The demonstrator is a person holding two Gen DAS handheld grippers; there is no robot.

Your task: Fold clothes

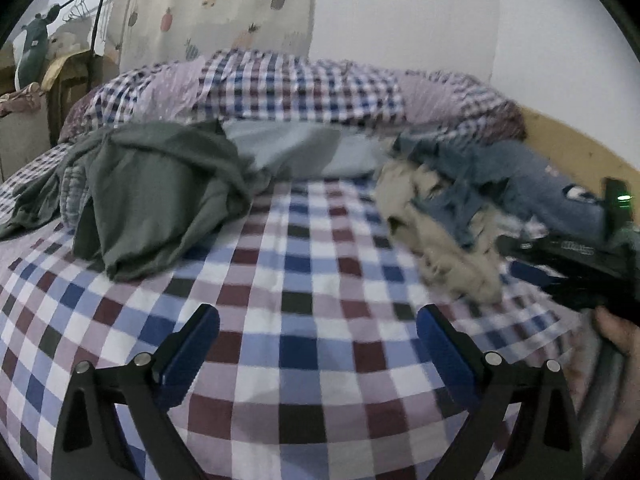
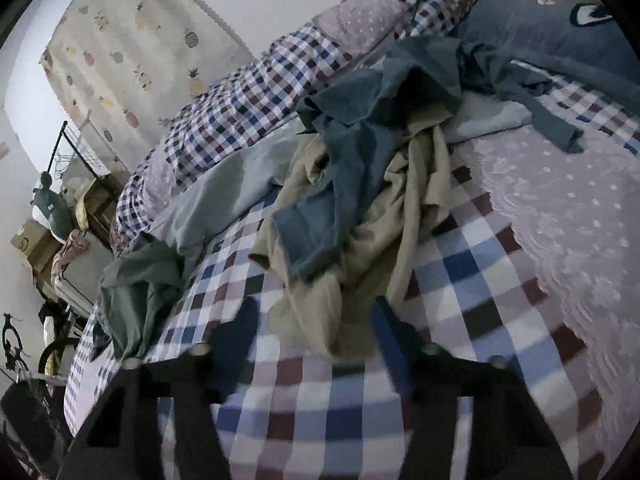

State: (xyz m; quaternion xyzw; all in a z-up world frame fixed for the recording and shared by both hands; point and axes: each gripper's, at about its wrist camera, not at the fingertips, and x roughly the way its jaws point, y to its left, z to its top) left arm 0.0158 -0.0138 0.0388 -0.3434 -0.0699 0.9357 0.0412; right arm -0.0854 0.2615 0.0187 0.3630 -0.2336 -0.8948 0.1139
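On the bed (image 1: pixel 304 320), one garment (image 1: pixel 160 196) lies left, a clothes heap (image 1: pixel 448 216) right.

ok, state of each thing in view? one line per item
left hand-held gripper: open, empty, above the bed
right hand-held gripper: open, empty, at the beige garment's edge
green garment: crumpled, unfolded
beige garment: crumpled, partly under the blue garment
blue garment: crumpled on top of the pile
checkered bedsheet: spread flat
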